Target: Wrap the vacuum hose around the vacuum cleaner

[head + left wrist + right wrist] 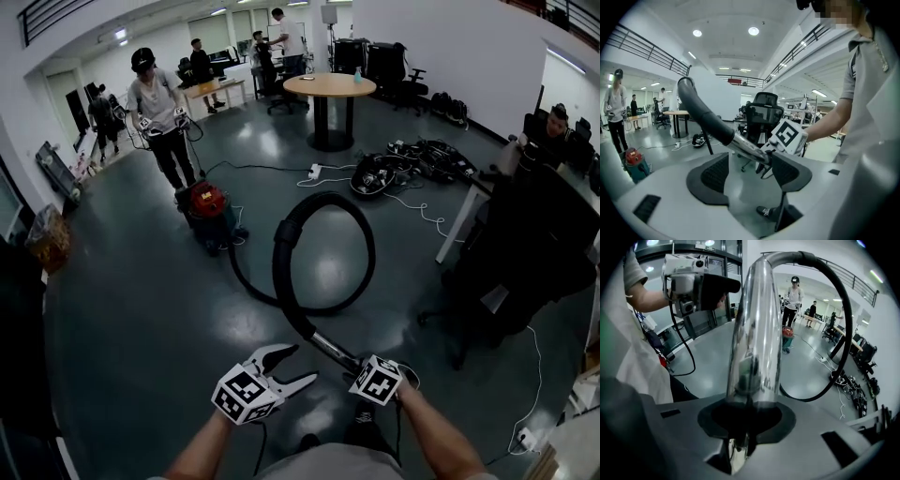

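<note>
Head view: right hand-held gripper (351,360) clamps the chrome wand (327,344), left hand-held gripper (300,365) gapes empty. The vacuum hose (280,253) loops beside the vacuum cleaner (206,202); one grip may let it swing.

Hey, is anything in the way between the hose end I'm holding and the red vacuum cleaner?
Nothing visible blocks it. The right hand-held gripper grips the shiny chrome tube, and only the black flexible hose itself loops over the bare grey floor toward the red canister vacuum cleaner. A person stands just beyond it.
</note>
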Available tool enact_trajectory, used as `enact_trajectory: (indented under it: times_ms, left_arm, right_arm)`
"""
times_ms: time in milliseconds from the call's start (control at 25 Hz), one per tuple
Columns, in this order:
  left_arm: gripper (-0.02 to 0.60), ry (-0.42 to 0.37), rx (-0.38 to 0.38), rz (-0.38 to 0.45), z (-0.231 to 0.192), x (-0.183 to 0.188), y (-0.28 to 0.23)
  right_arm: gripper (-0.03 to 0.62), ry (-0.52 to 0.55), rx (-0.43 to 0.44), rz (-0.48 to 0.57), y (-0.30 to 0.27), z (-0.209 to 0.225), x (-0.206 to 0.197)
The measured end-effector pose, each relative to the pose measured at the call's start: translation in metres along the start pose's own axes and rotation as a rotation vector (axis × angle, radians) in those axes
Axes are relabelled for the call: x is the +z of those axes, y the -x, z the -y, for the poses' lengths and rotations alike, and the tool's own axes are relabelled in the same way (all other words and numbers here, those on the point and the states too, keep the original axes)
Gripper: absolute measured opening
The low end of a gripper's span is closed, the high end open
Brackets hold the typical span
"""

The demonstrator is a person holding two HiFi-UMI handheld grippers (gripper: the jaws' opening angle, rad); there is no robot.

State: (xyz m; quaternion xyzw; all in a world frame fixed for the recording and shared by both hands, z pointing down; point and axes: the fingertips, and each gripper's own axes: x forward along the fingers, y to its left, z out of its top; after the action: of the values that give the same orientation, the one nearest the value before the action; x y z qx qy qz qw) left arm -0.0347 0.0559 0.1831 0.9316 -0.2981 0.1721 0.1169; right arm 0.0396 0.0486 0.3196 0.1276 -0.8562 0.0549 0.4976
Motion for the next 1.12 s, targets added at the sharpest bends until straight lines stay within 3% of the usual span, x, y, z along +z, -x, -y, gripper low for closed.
enact_trajectory:
  times_ms: [160,360,640,840,1120]
  left_arm:
    - [0.291,-0.099,0.02,0.02,0.0,0.042,-0.029]
    - [0.291,-0.298,0.081,-0.057,-0.014,0.084,-0.07]
    - [0.291,-0.485,0.006,-0.408,-0.028,0.068,-0.141]
    - [0.291,-0.488,-0.036,-0.602,-0.041,0.037,-0.168]
    - [0.29,-0.422,-0.061,-0.67,-0.055,0.007,-0.194]
  right_arm:
    - [0.095,0.067,0.026,-0.028,-0.006,0.035,-0.009]
    - [0.095,0.185,0.073,-0.075,-0.003,0.068,-0.013]
    - [0.089,0.291,0.096,-0.093,0.01,0.119,-0.026]
    - [0.084,0.431,0.093,-0.141,0.015,0.147,-0.039]
    - [0.086,0.539,0.137,-0.154,0.012,0.158,-0.029]
